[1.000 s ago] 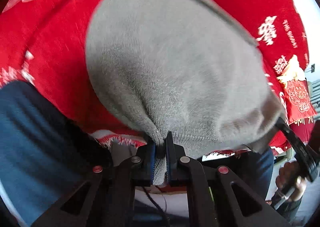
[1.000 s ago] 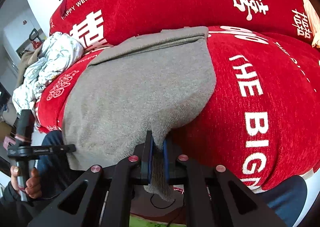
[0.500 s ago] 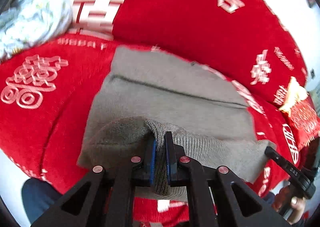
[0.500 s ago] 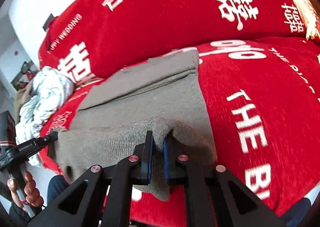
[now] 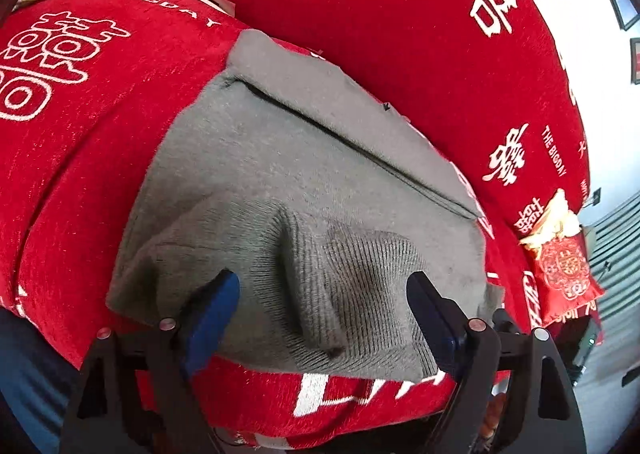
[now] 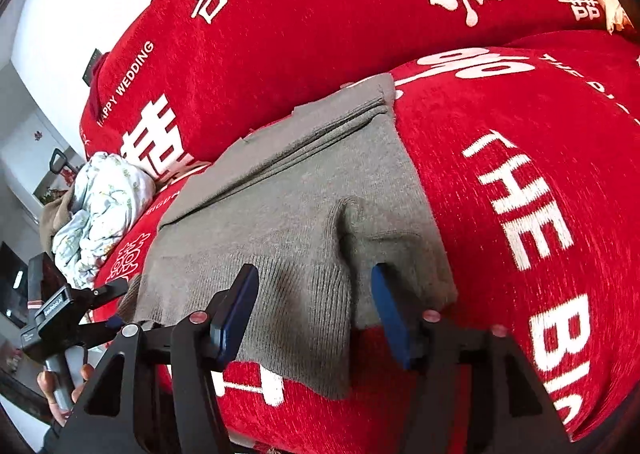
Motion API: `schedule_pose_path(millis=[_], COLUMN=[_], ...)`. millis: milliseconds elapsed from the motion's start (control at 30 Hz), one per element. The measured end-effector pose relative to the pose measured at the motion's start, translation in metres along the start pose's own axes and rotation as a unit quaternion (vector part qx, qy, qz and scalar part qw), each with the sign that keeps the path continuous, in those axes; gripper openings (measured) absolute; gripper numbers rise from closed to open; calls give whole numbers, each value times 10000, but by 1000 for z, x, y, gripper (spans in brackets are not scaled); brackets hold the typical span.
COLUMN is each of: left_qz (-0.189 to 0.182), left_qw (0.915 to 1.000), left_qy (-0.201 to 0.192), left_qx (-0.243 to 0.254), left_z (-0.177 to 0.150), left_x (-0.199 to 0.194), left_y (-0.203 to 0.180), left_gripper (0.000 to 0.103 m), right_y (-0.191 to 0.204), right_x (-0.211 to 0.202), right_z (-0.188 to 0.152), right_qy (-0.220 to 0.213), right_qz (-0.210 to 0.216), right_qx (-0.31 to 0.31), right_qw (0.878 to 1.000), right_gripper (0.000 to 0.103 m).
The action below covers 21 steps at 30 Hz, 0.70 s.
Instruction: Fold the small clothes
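Note:
A grey knitted garment [image 5: 288, 157] lies folded on the red sofa seat [image 5: 100, 125], its ribbed hem doubled back onto its near part. My left gripper [image 5: 324, 290] hovers over the hem's left corner; its jaws are opening, and a raised pinch of ribbed cloth stands between the blue pads without touching them. In the right wrist view the same garment [image 6: 304, 189] shows its right side. My right gripper [image 6: 314, 286] is over the hem's right corner, jaws opening, with a ridge of cloth standing free between the pads. The left gripper [image 6: 116, 304] also shows at the lower left there.
Red sofa back cushions [image 5: 400, 33] with white lettering rise right behind the garment. A crumpled pale floral cloth [image 6: 104, 197] lies farther left on the seat. A small red embroidered cushion [image 5: 564, 266] sits at the right end. A hand [image 6: 50, 386] holds the other gripper's handle.
Both grippers carried the hem up and over onto the garment, making a fold, then let go of the cloth. Their jaws now stand apart.

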State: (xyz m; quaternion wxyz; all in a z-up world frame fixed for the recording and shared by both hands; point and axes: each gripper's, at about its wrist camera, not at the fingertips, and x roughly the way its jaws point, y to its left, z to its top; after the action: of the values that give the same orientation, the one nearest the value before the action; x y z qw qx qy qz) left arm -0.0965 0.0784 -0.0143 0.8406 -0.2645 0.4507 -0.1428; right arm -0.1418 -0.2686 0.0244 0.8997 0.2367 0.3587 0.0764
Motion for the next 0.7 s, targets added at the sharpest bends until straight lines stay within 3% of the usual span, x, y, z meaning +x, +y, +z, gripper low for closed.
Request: schedule_pose_path(millis=[33,67,100,133,167,267,533,700], left_qz=[-12,-21,-19,92,153,217,21,40], left_qw=[10000,10000,10000,9998,9994,9990,9944,9923], left_qy=[-1,-7,15,79,114,-48,-856,-1016], left_qx=[-27,-17,54,188,281,380,622,710], left_z=[-1,-2,-3,-3,-2,1,28,48], left_x=[3,5,8,12,15,7,-44,-51], left_y=[-4,-6,-11,-18,-20,-25,-57,-72], left_gripper=[83,66,39,29,14,13,12,12], right_y=[2,4,8,12,14,15,33,49], right_x=[1,2,4,6,8,2,-31,-36], right_z=[-1,-1,-2,-3,-4,-2,35,62], right_qy=[-4,12,59,120,197,144,-374,-584], right_qz=[-5,12,22,-29,-99,-168,205,249], right_qx=[-15,-51,-154,-258,-348,-445,-531,-623], right_qw=[10000,10000,9999,9996,9992,9988,9977,9960], right_gripper=[62,55,47,24,15,14,13,13])
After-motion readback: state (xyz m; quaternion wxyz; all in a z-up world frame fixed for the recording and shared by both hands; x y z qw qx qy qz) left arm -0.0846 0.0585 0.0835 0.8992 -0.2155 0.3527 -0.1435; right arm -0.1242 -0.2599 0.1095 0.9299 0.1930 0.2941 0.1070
